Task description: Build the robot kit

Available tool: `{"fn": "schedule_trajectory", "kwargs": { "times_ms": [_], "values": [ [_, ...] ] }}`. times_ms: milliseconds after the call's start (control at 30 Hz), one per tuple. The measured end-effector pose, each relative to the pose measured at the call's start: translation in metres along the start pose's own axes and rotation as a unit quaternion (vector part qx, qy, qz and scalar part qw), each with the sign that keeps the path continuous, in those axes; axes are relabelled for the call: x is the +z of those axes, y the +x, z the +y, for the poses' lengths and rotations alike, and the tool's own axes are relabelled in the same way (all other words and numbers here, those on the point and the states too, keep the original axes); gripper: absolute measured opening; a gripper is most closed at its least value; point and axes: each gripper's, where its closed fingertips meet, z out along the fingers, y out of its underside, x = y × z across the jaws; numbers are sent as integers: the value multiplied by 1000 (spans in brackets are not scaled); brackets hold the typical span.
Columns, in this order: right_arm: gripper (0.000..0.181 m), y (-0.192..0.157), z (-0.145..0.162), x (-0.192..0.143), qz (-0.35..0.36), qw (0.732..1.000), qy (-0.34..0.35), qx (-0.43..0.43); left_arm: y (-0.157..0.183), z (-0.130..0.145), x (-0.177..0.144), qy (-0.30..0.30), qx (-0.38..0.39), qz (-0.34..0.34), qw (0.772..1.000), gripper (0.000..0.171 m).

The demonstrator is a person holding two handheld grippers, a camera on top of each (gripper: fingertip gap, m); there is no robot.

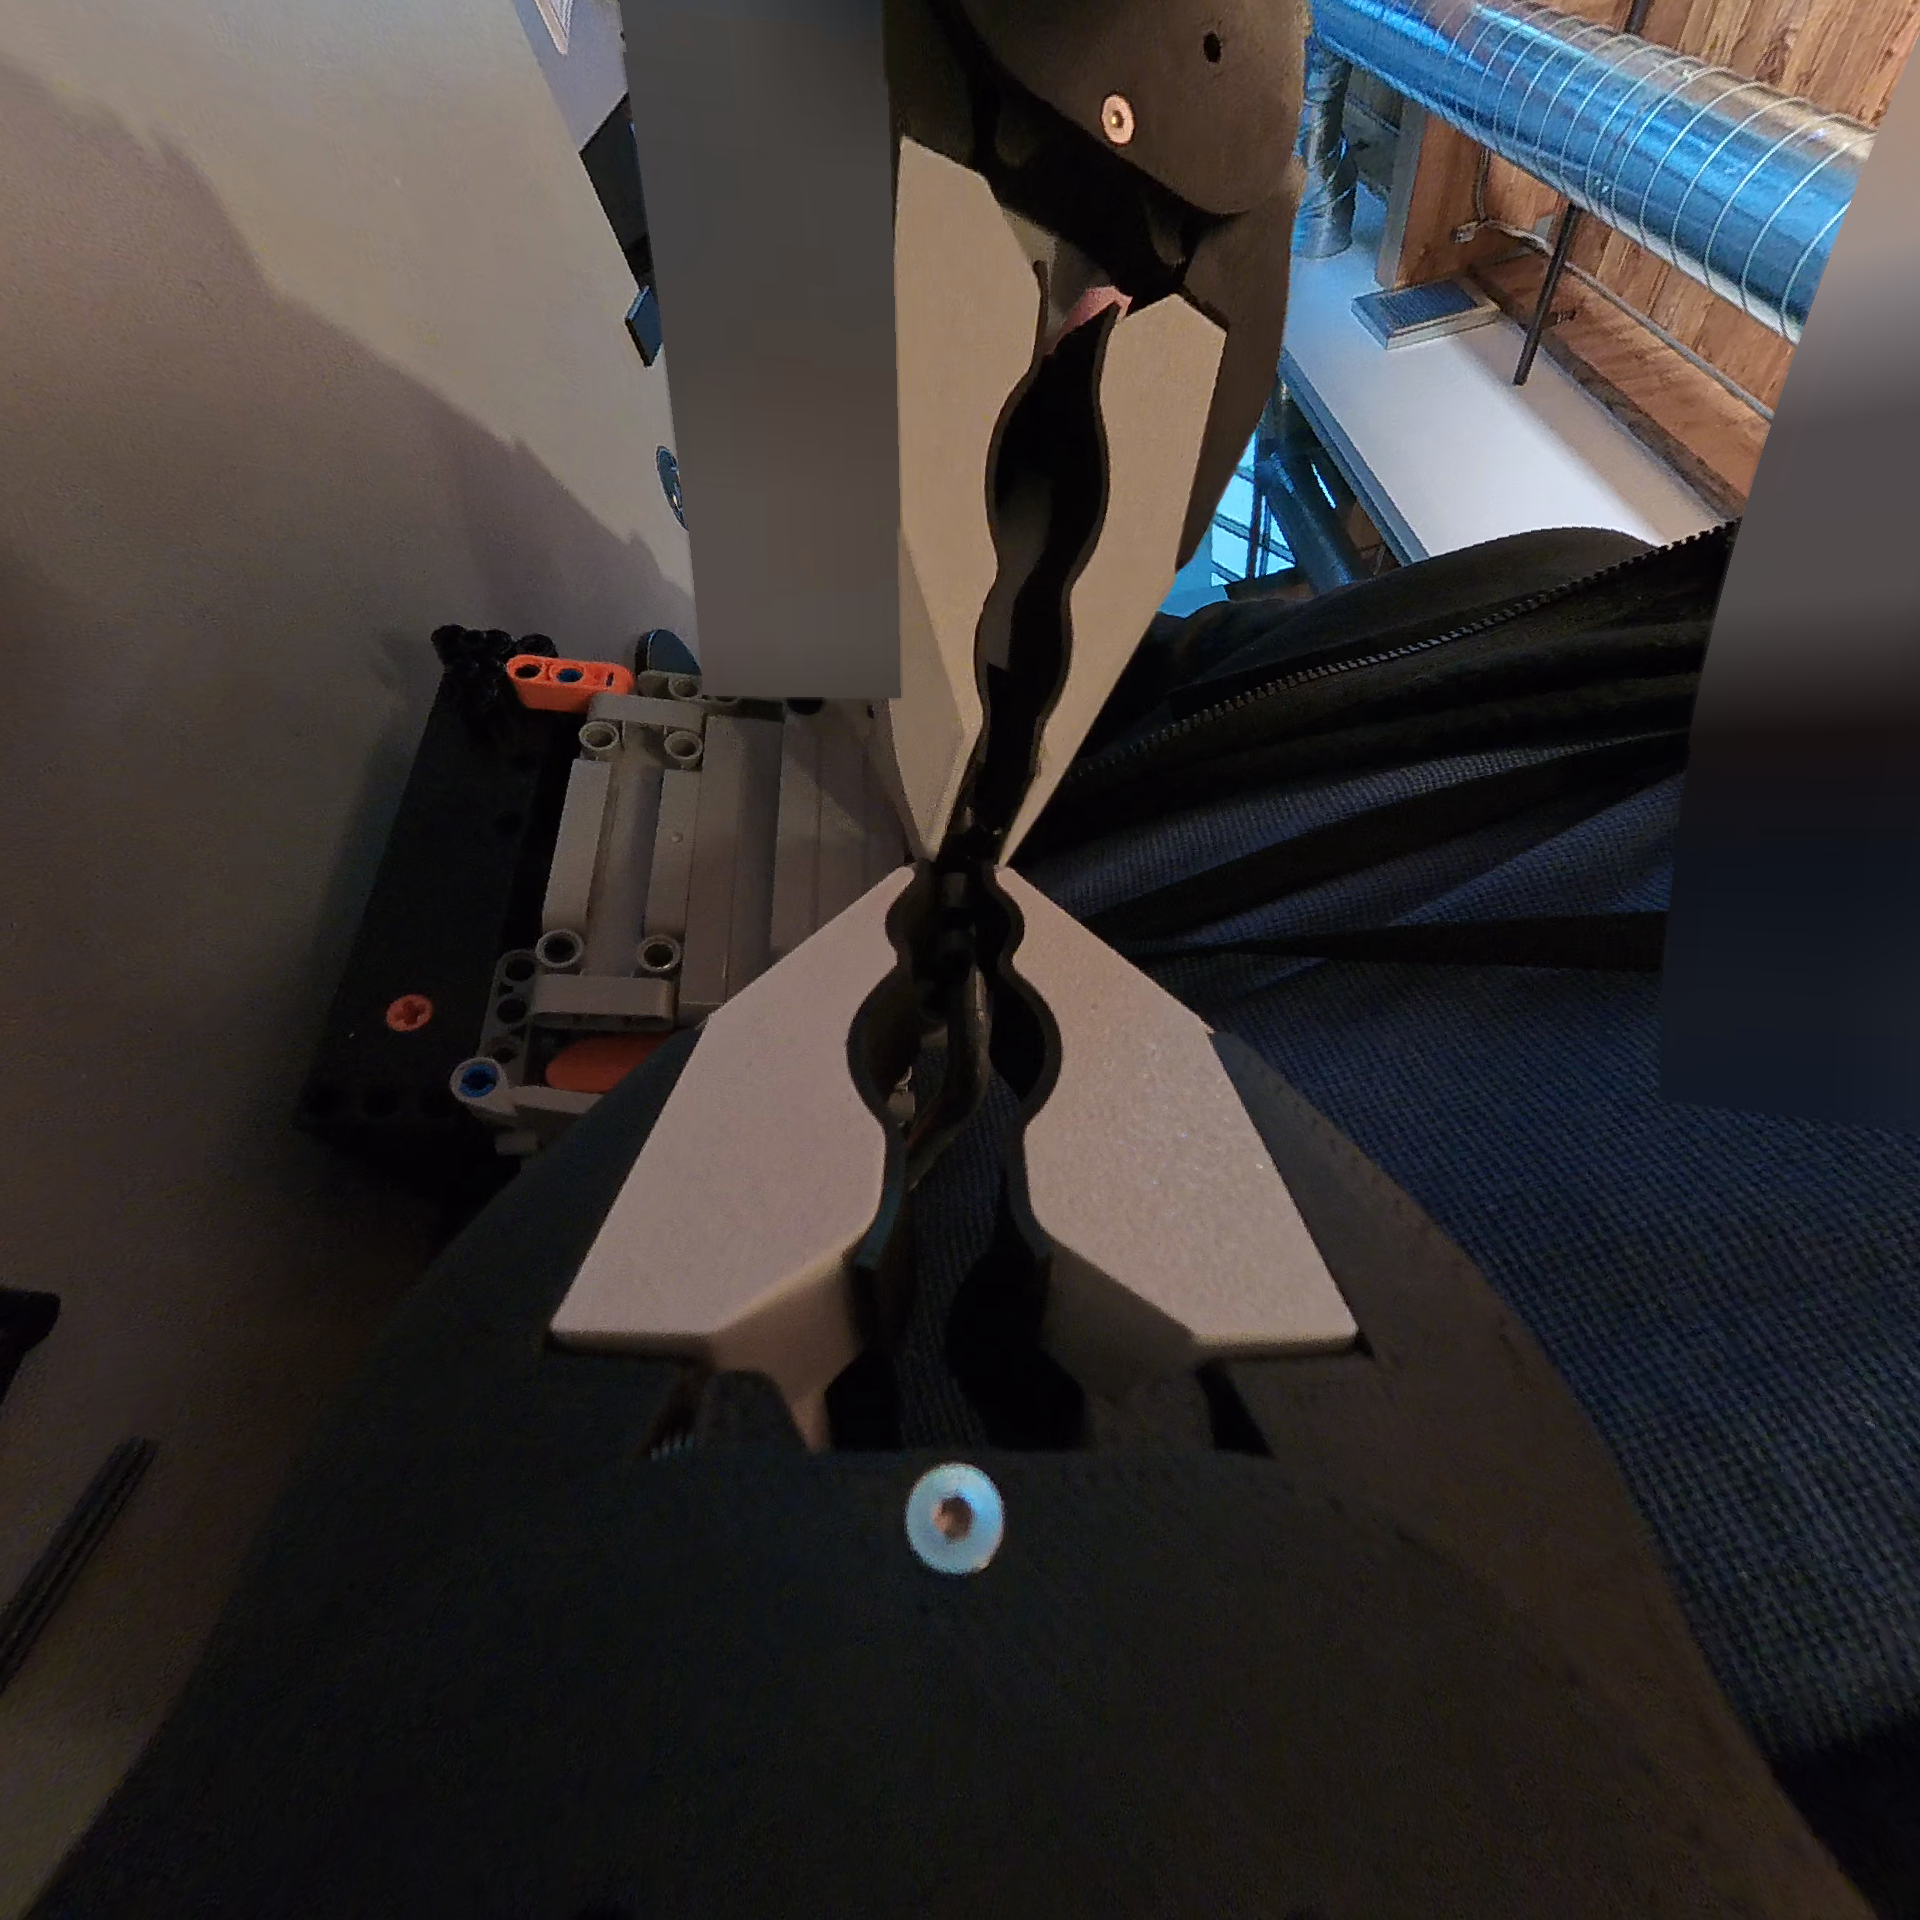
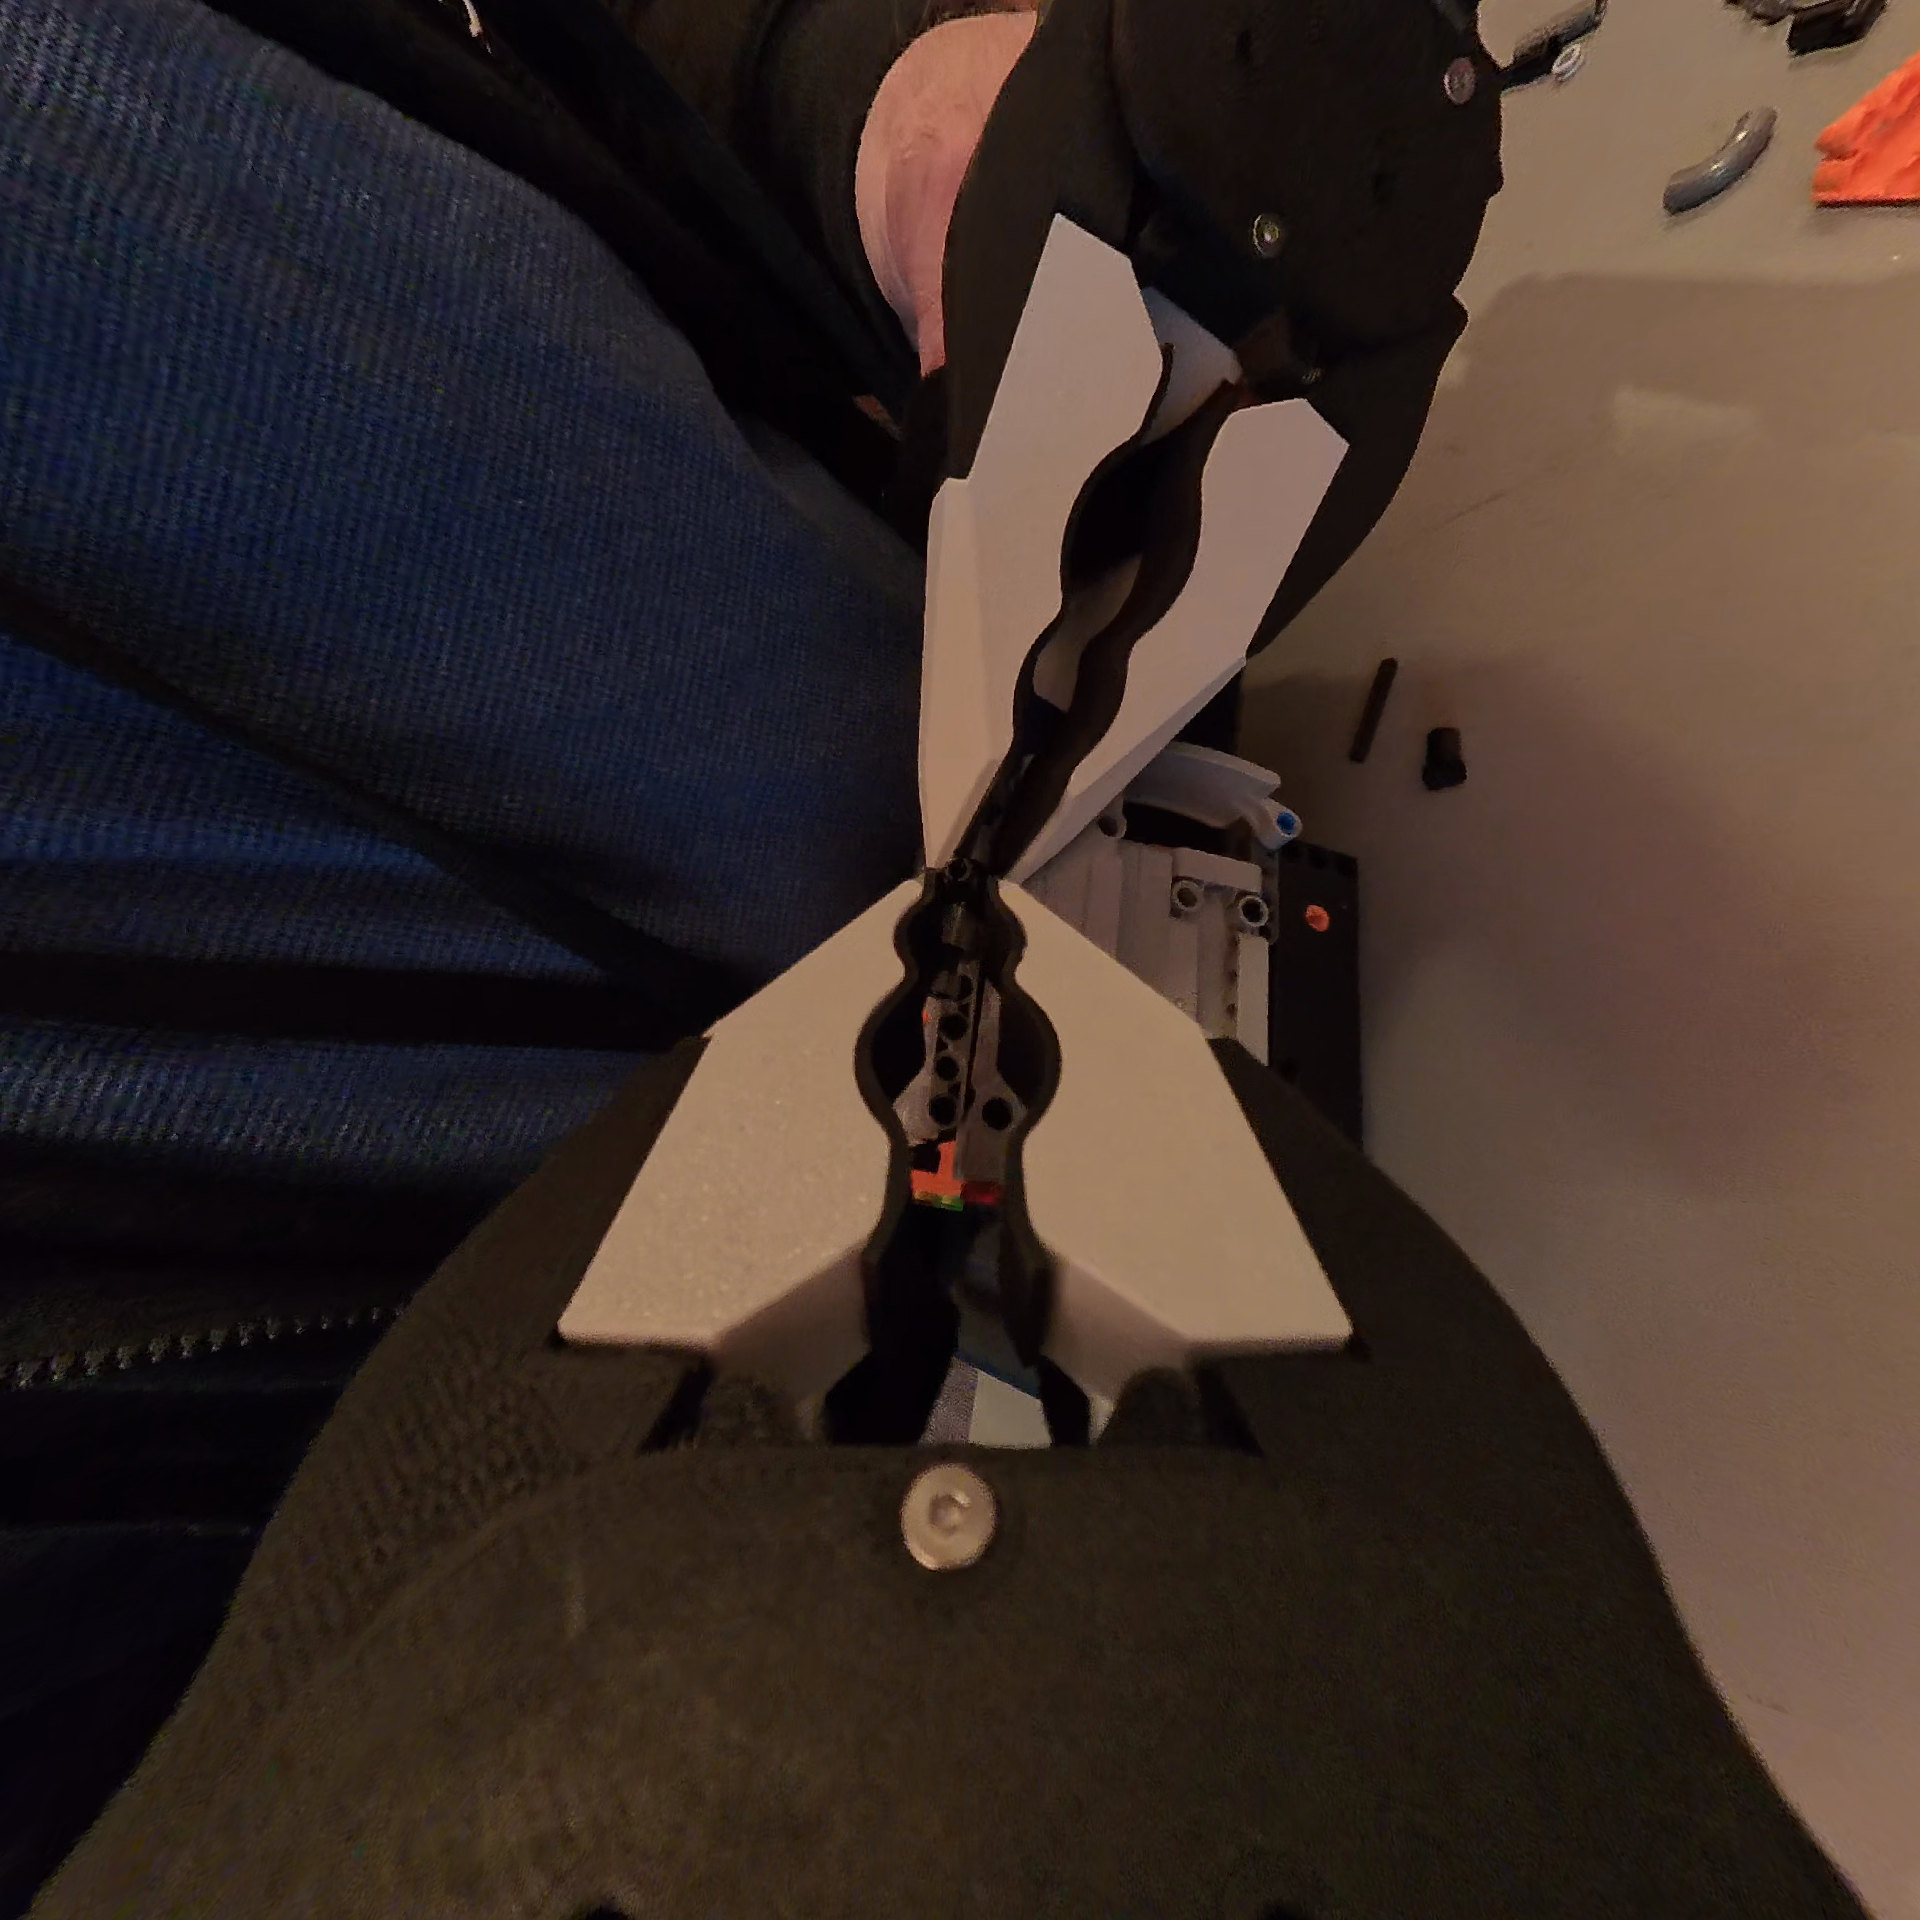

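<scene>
My left gripper (image 1: 954, 883) and right gripper (image 2: 961, 883) meet tip to tip, both with jaws closed. A small black pin (image 1: 951, 920) is pinched between the tips and also shows in the right wrist view (image 2: 956, 920); it seems to reach into both grippers. In the left wrist view the right gripper (image 1: 982, 831) comes down from above. In the right wrist view the left gripper (image 2: 971, 847) does the same. A grey and black building-brick assembly (image 1: 623, 883) lies on the table just behind the tips, also seen in the right wrist view (image 2: 1195, 914).
A person's blue-clad leg (image 2: 364, 520) and a dark zipped jacket (image 1: 1403, 665) lie close beside the grippers. Loose parts lie on the light table (image 2: 1662, 1039): a black axle (image 2: 1374, 712), a black pin (image 2: 1444, 758), a grey curved piece (image 2: 1720, 161) and an orange piece (image 2: 1870, 145). Left and right tips are no more than a few centimetres apart.
</scene>
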Motion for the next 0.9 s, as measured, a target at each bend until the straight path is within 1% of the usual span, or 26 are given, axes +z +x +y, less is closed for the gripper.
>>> {"fn": "schedule_trajectory", "kwargs": {
  "times_ms": [367,433,533,600,667,700,900],
  "values": [
    [4,-3,3,1,-76,997,-8,22,2,3,2,6,-15,-3,1000,6],
    [4,-3,3,1,-67,997,-20,10,2,2,2,8,-22,1,1000,6],
    [4,-3,3,1,-68,997,-29,6,2,2,1,-9,-4,-15,1000,6],
    [4,-2,3,1,-70,997,-30,6,8,1,-1,-16,-2,-3,1000,18],
    [4,-2,3,1,-70,997,-33,5,3,3,-3,-21,15,-29,999,11],
    [4,-2,3,2,-72,997,-34,3,4,5,-3,-26,23,-34,999,11],
    [4,-1,3,0,-64,997,-35,0,10,7,-8,-49,54,-60,996,24]
  ]
}}
